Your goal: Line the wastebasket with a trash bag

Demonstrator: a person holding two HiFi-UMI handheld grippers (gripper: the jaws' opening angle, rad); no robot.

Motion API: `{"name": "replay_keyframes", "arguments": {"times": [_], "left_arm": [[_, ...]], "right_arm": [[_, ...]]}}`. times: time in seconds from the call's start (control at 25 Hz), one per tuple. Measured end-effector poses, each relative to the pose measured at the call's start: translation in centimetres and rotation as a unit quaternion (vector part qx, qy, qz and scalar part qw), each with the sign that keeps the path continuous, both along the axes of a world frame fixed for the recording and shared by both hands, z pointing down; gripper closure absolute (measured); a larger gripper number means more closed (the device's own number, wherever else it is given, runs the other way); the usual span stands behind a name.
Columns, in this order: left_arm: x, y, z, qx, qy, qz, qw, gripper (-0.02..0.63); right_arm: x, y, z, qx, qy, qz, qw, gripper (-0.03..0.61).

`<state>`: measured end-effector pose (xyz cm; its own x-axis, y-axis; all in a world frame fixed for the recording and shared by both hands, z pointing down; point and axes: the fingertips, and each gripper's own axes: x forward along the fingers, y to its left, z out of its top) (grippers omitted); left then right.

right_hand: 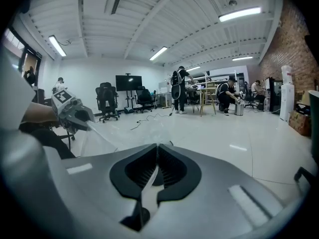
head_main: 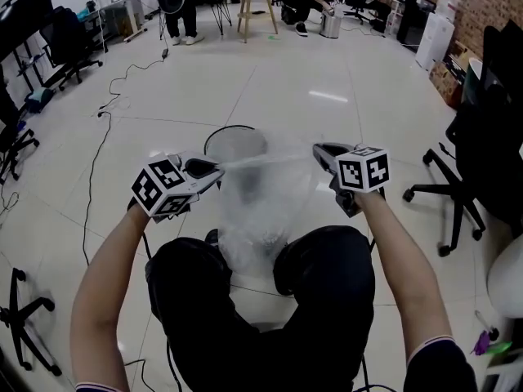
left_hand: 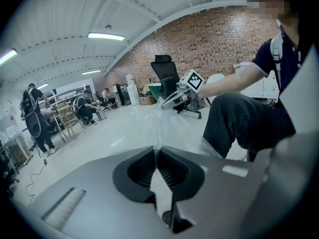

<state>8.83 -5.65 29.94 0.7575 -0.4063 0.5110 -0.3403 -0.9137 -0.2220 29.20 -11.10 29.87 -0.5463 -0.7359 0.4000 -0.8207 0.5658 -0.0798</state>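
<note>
Left gripper view has the left gripper point(left_hand: 156, 154) closed, its jaws together on a thin edge of the clear bag point(head_main: 260, 219), and the film runs away from them toward 12 o'clock, up to the other gripper. The right gripper point(right_hand: 157, 151) is likewise shut on the bag's edge in its own view, with the film stretching off to 10 o'clock toward the left one. Between the two the bag's mouth is pulled taut, the left gripper at 9 o'clock of it and the right at 3. The step in hand looks like spreading the mouth before lining: the basket point(head_main: 231, 127) stands on the floor at 12 o'clock of the hanging bag, beyond the person's knees, and the bag appears to hang this side of it, not inside. The next move probably calls for carrying both grips forward together, dropping the bag's body into the basket and keeping the mouth wide enough to pass over the rim. Only the head view shows the basket and the bag's slack body; only the gripper views show the film pinched between the jaws.
</note>
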Motion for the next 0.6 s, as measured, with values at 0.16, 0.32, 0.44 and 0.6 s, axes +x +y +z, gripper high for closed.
{"name": "replay_keyframes", "arguments": {"times": [0.16, 0.32, 0.44, 0.6], "left_arm": [[-0.2, 1.6, 1.9, -0.029, 0.006, 0.0, 0.9996, 0.601], [0.0, 3.1, 3.9, -0.057, 0.012, -0.002, 0.9983, 0.601], [0.4, 4.3, 5.3, -0.073, 0.012, -0.005, 0.9972, 0.601], [0.7, 5.5, 6.4, -0.083, 0.011, -0.017, 0.9963, 0.601]], "right_arm": [[-0.4, 1.4, 2.9, -0.034, 0.022, -0.027, 0.999, 0.577], [-0.4, 2.5, 5.0, -0.055, 0.035, -0.046, 0.997, 0.577], [-0.3, 3.3, 6.3, -0.066, 0.034, -0.056, 0.996, 0.577], [-0.2, 4.4, 7.5, -0.074, 0.029, -0.068, 0.995, 0.577]]}}
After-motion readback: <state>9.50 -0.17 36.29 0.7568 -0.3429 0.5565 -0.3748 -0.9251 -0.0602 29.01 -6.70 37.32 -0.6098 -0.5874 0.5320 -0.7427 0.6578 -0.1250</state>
